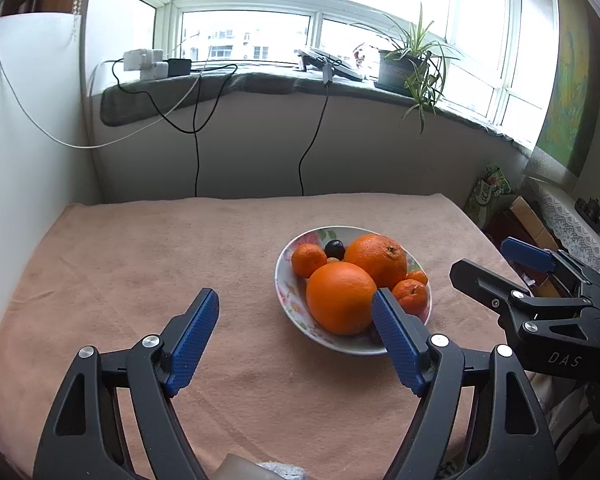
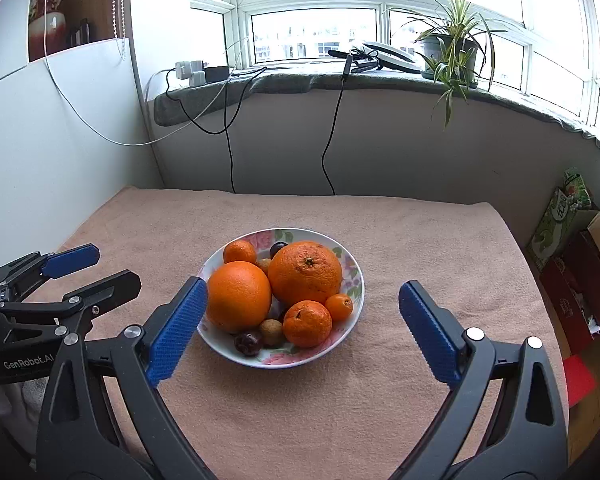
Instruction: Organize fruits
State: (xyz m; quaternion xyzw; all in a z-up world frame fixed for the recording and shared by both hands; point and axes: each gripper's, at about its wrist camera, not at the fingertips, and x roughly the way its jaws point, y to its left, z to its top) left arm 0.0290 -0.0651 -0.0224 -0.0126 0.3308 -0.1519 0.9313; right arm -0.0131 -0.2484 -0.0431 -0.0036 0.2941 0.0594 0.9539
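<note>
Nearest the lens, the left tool (image 1: 296, 300) shows black plastic arms tipped with ribbed blue pads, standing apart with nothing between them. The right tool (image 2: 302, 294) is spread wider, likewise holding nothing; its jaws frame the bowl (image 2: 352, 308) without touching it. No earlier view is given, so only this stance can be told.

The bowl is glossy white china with a pink floral print, round and shallow, resting on the counter's soft peach towel (image 2: 420, 240). In it lie two large oranges (image 2: 239, 297) with dimpled skin, side by side and touching, three smaller mandarins (image 2: 307, 324), a little kumquat-like fruit (image 2: 339, 307), and several small dark and tan fruits (image 2: 249, 343).

The towel lies bare on all sides of the bowl. The counter's far edge meets the wall under the windowsill (image 2: 284, 80).
</note>
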